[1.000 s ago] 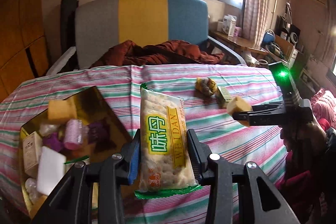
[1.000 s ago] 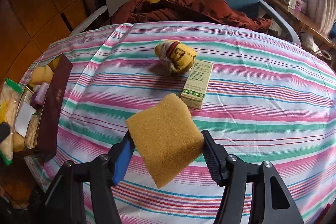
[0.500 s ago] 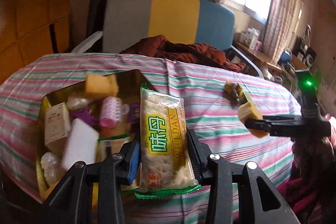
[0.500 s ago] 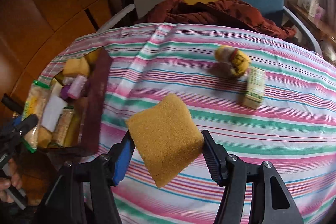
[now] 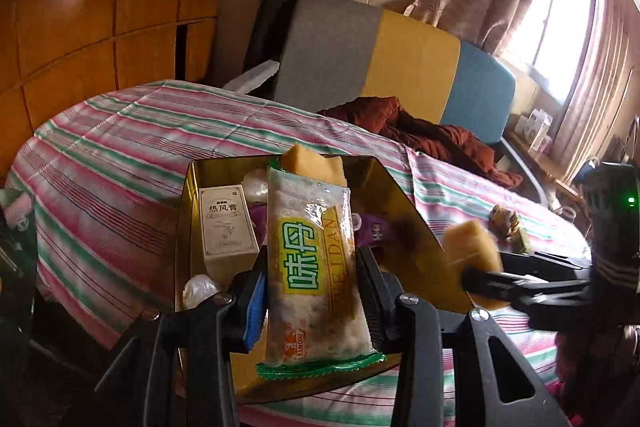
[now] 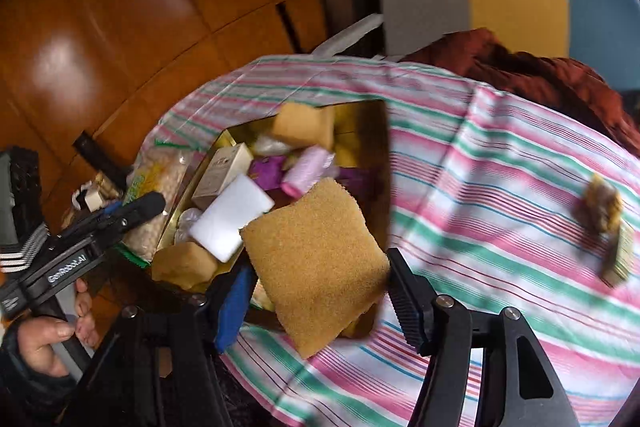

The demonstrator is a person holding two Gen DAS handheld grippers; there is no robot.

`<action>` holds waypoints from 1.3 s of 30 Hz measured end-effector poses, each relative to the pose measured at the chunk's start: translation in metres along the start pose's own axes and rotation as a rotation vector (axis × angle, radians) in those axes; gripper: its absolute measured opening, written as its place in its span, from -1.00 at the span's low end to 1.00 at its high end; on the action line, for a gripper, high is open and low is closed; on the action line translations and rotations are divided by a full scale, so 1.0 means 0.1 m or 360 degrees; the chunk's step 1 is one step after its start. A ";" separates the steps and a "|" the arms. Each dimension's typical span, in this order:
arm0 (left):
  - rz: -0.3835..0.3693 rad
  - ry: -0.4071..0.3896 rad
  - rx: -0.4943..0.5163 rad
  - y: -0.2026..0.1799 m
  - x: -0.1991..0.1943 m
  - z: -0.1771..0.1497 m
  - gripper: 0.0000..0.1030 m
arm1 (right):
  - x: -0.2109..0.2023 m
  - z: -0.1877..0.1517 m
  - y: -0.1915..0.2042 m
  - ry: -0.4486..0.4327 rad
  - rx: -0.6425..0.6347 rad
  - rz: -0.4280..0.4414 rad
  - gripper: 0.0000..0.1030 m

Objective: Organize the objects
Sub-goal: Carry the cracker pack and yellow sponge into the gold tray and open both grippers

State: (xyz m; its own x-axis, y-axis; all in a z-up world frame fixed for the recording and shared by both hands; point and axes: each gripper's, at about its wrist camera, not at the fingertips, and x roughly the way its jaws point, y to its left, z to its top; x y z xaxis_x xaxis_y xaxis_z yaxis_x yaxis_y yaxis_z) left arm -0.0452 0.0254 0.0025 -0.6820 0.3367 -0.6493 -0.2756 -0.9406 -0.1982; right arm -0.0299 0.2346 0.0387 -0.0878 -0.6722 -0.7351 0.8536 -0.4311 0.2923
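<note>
My left gripper (image 5: pixel 312 267) is shut on a clear cracker packet (image 5: pixel 310 227) with a green and yellow label, held over the open gold tin (image 5: pixel 384 187). My right gripper (image 6: pixel 320 291) carries a tan sponge (image 6: pixel 316 263) between its pads, above the tin's near corner (image 6: pixel 382 167); its jaws are opening, and the pads still touch the sponge. The tin holds a white carton (image 5: pixel 226 223), a white block (image 6: pixel 230 215), a pink roll (image 6: pixel 306 165), purple items and other sponges. In the right wrist view, the left gripper (image 6: pixel 148 205) and its packet (image 6: pixel 160 187) sit at the tin's left side.
A striped cloth (image 6: pixel 500 187) covers the round table. A yellow wrapped item (image 6: pixel 602 205) and a small green box (image 6: pixel 620 255) lie at its right. Behind stands a grey, yellow and blue chair (image 5: pixel 400 59) with a red-brown garment (image 5: pixel 424 131). Wooden panels (image 5: pixel 100 7) line the left.
Both grippers have swung left across the table with their loads. The packet now hangs over the tin, and the sponge has come from the table's middle to the tin's corner.
</note>
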 end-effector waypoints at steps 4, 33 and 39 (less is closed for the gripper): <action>-0.0006 0.0019 0.0091 -0.20 0.14 -0.03 -0.21 | 0.22 -0.04 0.10 0.0066 -0.0007 -0.0055 0.28; 0.0020 0.0129 0.0149 -0.45 0.48 -0.06 -0.12 | 0.24 -0.27 0.06 0.0077 0.0018 -0.0130 0.78; 0.0022 0.0127 0.0128 -0.42 0.43 -0.09 -0.10 | 0.18 -0.29 0.07 0.0059 0.0012 -0.0144 0.79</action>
State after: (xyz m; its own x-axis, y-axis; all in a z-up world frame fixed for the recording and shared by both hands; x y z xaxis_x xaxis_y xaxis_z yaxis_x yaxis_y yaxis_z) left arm -0.0569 0.0790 -0.0232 -0.6310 0.3164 -0.7083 -0.3224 -0.9374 -0.1316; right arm -0.0101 0.2371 0.0096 -0.1451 -0.6079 -0.7806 0.8391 -0.4936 0.2284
